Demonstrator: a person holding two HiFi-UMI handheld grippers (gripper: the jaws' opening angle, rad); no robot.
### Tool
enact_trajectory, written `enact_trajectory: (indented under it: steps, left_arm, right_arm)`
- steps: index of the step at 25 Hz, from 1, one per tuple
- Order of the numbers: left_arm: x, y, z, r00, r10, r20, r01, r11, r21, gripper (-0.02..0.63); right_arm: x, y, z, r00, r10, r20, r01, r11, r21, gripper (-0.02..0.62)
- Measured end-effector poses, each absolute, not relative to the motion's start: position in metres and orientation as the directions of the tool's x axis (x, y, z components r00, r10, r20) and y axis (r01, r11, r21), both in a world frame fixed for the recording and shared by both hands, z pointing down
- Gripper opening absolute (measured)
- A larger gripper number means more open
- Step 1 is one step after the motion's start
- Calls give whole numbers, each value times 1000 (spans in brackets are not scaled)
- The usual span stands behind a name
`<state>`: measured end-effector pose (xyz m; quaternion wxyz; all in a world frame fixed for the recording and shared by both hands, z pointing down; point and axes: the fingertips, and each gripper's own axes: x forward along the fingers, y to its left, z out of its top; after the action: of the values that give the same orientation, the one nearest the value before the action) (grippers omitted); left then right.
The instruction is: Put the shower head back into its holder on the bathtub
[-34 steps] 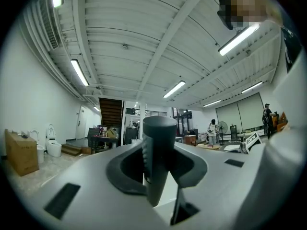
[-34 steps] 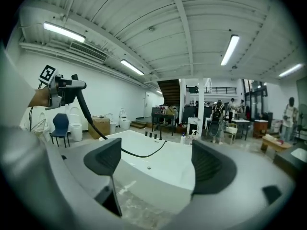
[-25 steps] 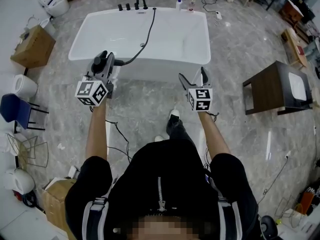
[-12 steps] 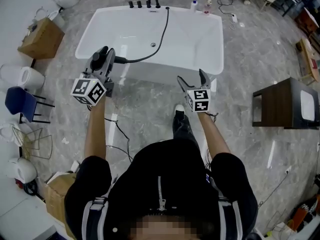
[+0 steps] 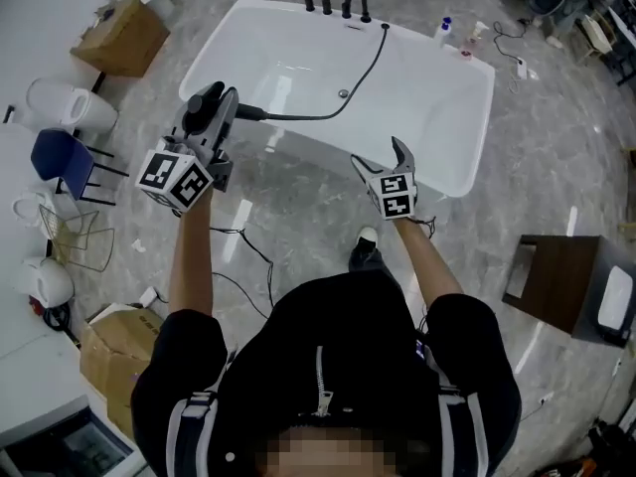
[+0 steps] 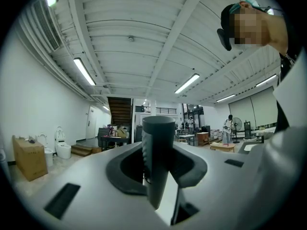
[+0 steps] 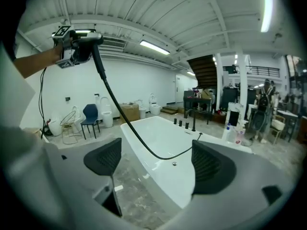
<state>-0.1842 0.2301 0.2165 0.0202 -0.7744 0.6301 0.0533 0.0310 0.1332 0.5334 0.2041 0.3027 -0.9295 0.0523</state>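
The white bathtub lies ahead with black tap fittings on its far rim. My left gripper is shut on the black shower head, held up in the air off the tub's near left corner. Its black hose arcs over the tub to the far rim. In the left gripper view the dark handle stands between the jaws. My right gripper is open with nothing in it, just short of the tub's near rim. Seen in the right gripper view, the left gripper is raised, with the hose hanging into the tub.
A cardboard box, white toilets, a blue chair and a wire rack stand at the left. Two bottles sit behind the tub's far end. A dark table is at the right. A cable lies on the floor.
The left gripper has carried the shower head up and along the tub's left end, and the hose now spans the basin. The right gripper has moved forward and dipped towards the tub's near rim.
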Motion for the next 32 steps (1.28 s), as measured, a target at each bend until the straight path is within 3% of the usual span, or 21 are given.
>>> enact_trajectory:
  steps: [12,18,25,32]
  left_arm:
    - [-196,239,189,15,-993,-114,-998,-22,65,121]
    - [-216,270,172,-65,-987,-144,-991,46,127,121]
    - [-237,327,153,-175,-967,-187,-976,146,162,121]
    - [-258,389,151,-282,-920,-274,-938,204,280,121]
  right_arm:
    - [-120,108,582,-853,-189,486,-179,982,67,456]
    - [-188,106,587,-865,-89,494,-39,993,110,434]
    - [-237,96,597,-859,-61,509,-2,993,117,403]
    - [-265,50,591,-852,-110,512,-85,994,71,388]
